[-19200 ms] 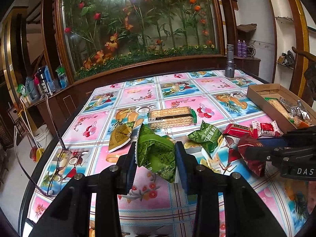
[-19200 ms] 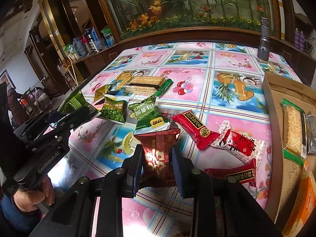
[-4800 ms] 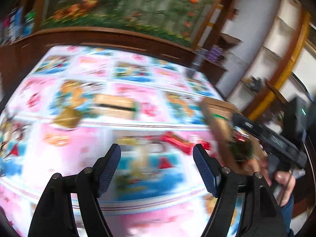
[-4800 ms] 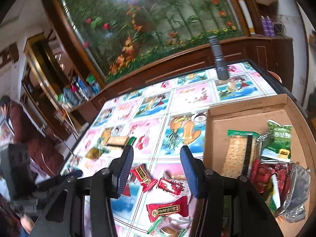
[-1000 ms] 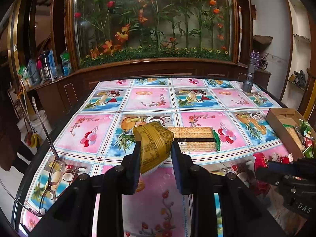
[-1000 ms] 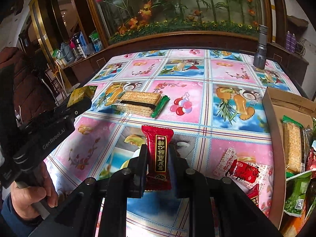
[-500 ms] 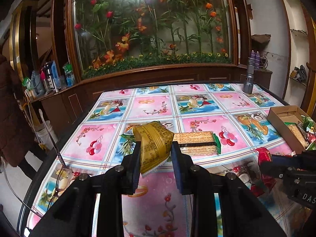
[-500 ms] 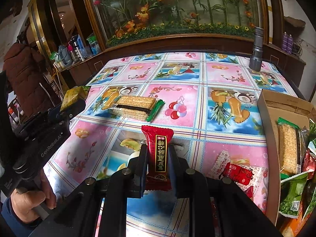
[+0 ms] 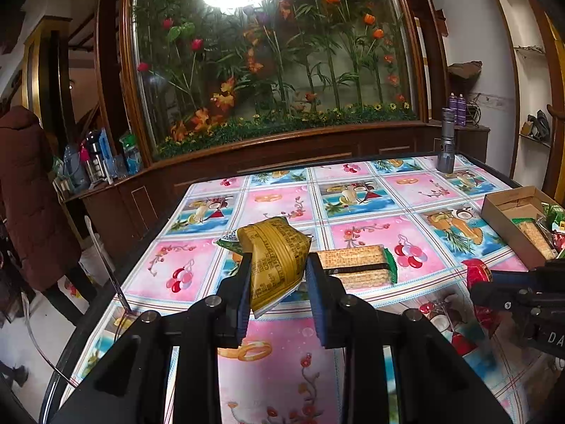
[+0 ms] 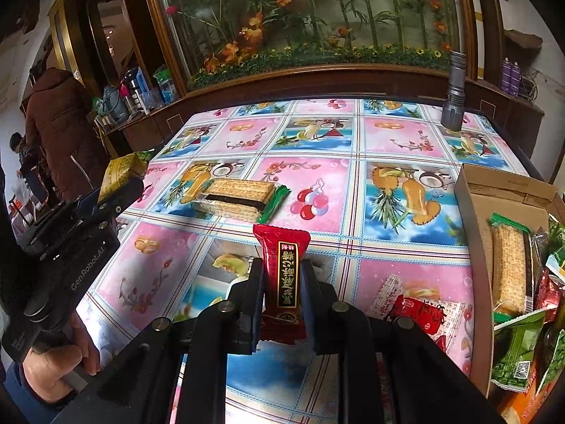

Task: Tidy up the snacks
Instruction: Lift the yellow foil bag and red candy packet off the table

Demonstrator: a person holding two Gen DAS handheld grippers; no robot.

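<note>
Left wrist view: a yellow snack packet (image 9: 277, 258) was pinched in the left gripper (image 9: 279, 282), lifted above the tabletop (image 9: 190, 265). A red snack bar (image 10: 284, 272) was clamped upright in the right gripper (image 10: 282, 289). A cracker pack (image 10: 235, 196) was seen lying on the tabletop; the cardboard box (image 10: 476, 212) at the right edge was part-filled with snacks

I see the table (image 10: 388, 141) under a pink-and-blue fruit-print cloth. On it lie a cracker pack (image 10: 236, 196), a red-and-white packet (image 10: 416, 309), an upright grey flashlight (image 10: 453, 95) at the far edge, and a cardboard box (image 10: 473, 205) of snacks on the right.
</note>
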